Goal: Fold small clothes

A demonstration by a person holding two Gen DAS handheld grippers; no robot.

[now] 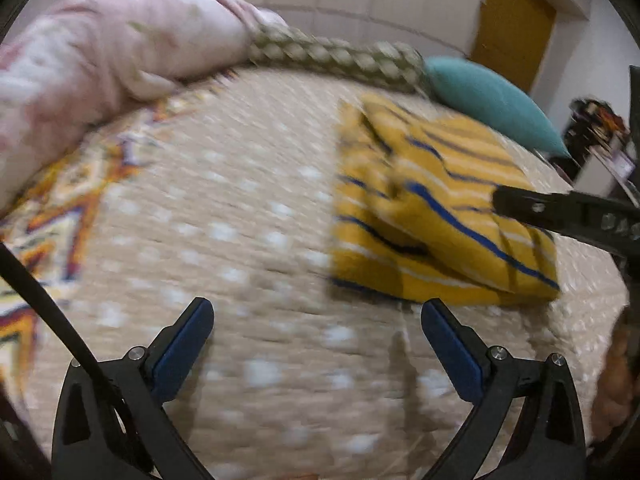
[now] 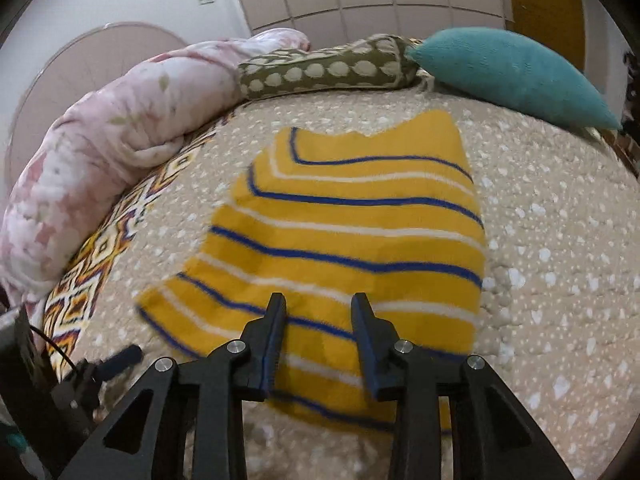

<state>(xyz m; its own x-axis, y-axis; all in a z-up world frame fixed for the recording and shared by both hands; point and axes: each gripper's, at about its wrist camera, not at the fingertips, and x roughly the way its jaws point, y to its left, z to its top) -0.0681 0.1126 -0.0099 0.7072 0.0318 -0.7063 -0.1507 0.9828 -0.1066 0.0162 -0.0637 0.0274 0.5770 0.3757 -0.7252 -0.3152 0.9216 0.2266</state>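
A small yellow garment with blue and white stripes (image 2: 352,232) lies folded on the beige dotted bedspread (image 2: 560,240). It also shows in the left wrist view (image 1: 440,216), at the right. My right gripper (image 2: 319,304) hovers over the garment's near edge with its jaws partly open and nothing between them. It shows in the left wrist view (image 1: 560,212) as a black finger reaching over the garment from the right. My left gripper (image 1: 317,312) is wide open and empty, above bare bedspread to the left of the garment's near corner.
A pink floral blanket (image 2: 120,140) is bunched along the bed's left side. An olive dotted pillow (image 2: 324,68) and a teal pillow (image 2: 512,72) lie at the far edge. A patterned sheet (image 2: 104,256) shows at the left. A yellow door (image 1: 516,28) stands beyond.
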